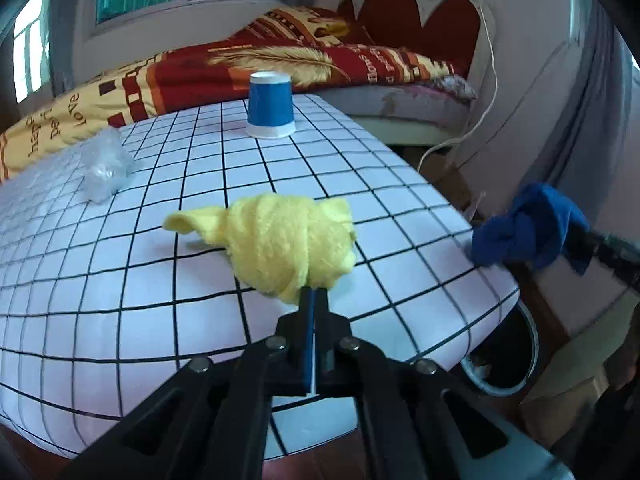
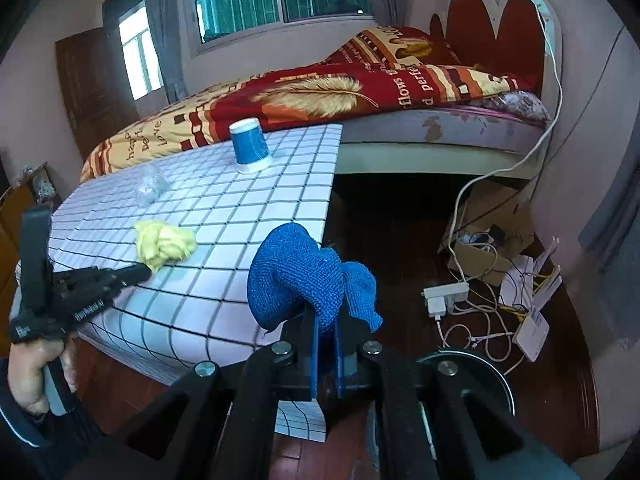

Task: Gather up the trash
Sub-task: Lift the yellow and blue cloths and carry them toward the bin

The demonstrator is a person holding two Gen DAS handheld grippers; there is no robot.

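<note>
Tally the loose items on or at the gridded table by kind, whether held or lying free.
Cloths: 2, a yellow cloth in the left gripper, a blue cloth in the right gripper
Paper cups: 1, blue cup, upside down
Crumpled clear plastic: 1
Total: 4

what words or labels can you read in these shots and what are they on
"flows" and "perfe", cut off by a fold: red and yellow feather-print blanket on the bed.
"Love": the same blanket's yellow end; the words beside it are too blurred.
White lettering on the left hand-held gripper: too small to read.
Blue paper cup: no text.
</note>
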